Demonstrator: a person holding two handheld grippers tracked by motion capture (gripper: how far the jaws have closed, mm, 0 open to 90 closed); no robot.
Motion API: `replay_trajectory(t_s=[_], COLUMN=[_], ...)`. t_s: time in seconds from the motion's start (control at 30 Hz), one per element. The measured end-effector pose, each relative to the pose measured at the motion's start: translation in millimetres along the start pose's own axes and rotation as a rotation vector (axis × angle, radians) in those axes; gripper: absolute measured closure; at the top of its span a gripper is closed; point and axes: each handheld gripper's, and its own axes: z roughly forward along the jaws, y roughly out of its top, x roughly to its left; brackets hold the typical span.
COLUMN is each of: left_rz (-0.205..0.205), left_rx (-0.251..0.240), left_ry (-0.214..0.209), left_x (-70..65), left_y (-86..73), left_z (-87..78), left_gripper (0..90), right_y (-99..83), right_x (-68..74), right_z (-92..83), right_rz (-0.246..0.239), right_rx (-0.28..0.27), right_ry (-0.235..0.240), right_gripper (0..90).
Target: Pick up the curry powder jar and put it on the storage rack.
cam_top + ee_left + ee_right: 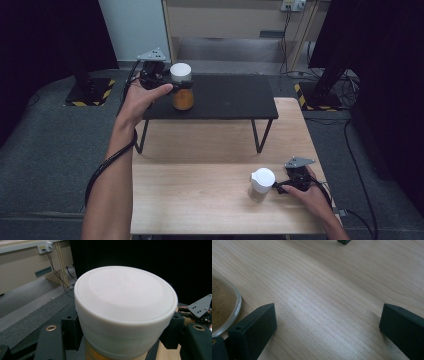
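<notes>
- The left gripper (pixel 176 86) has its jaws clenched on the orange jar (pixel 183 98), one jaw on each side just under the white cap (pixel 125 305).
- In the left gripper view the cap hides nearly all of the jar – only a sliver of orange shows at the bottom edge.
- The jar is on or just above the black shelf (pixel 235 97); whether its base touches cannot be told.
- The right gripper (pixel 284 187) has its jaws released and wide apart, with bare bench (pixel 324 302) between them.
- A second jar (pixel 261 184), white-capped, sits on the bench just beside these jaws – in the right gripper view only its glass edge and brown contents show, cut off at the left.
- Contact between jaw and that jar is hard to make out.
</notes>
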Motion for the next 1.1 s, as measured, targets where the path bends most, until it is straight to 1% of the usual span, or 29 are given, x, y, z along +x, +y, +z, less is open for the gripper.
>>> replay_trajectory(t_s=[0.13,0.27,0.33,0.37,0.43,0.5,0.6,0.73,0.87,0.97,1.07,1.1], left_rz=[0.0,0.015,0.024,0.036,0.051,0.064,0.073,0.055,0.058,0.066,0.074,0.078], left_rx=[-0.002,-0.002,-0.012,-0.022,-0.03,-0.018,0.004,0.007,0.013,0.012,0.011,0.004], left_ry=[-0.004,0.005,0.008,0.014,0.025,0.051,0.086,0.129,0.17,0.178,0.195,0.196], left_x=[1.3,-1.0,-2.8,-4.6,-8.2,-14.3,-23.3,-35.0,-50.1,-61.4,-74.3,-78.9], left_y=[-1.0,-1.0,-2.5,-4.0,-5.8,-5.8,-7.2,-15.5,-26.0,-34.9,-42.7,-46.5], left_z=[-0.7,-0.3,-1.9,-3.8,-9.2,-14.9,-24.5,-38.8,-50.5,-57.4,-63.5,-65.2], left_gripper=[33.0,32.3,24.7,20.6,14.9,9.5,6.4,5.7,5.7,5.2,4.8,4.5], right_y=[0.0,0.0,0.0,0.0,-0.1,0.1,0.1,0.3,0.2,0.3,0.2,0.2], right_x=[0.0,0.0,0.0,0.0,0.0,0.1,0.0,0.0,0.0,0.0,0.1,0.0], right_z=[0.0,0.0,0.0,0.0,0.0,-0.1,-0.1,-0.1,-0.1,-0.1,-0.1,-0.1], right_rz=[0.0,0.0,0.0,0.0,0.0,0.001,0.001,0.001,0.0,0.0,0.0,-0.001], right_rx=[0.0,0.0,0.0,0.0,0.0,0.001,0.001,0.002,0.002,0.002,0.002,0.002], right_ry=[0.0,0.0,0.0,0.0,0.0,0.0,0.001,0.0,0.0,0.0,0.0,0.0], right_gripper=[1.9,1.9,1.9,2.0,1.9,1.9,1.9,1.9,1.9,1.9,1.9,1.9])
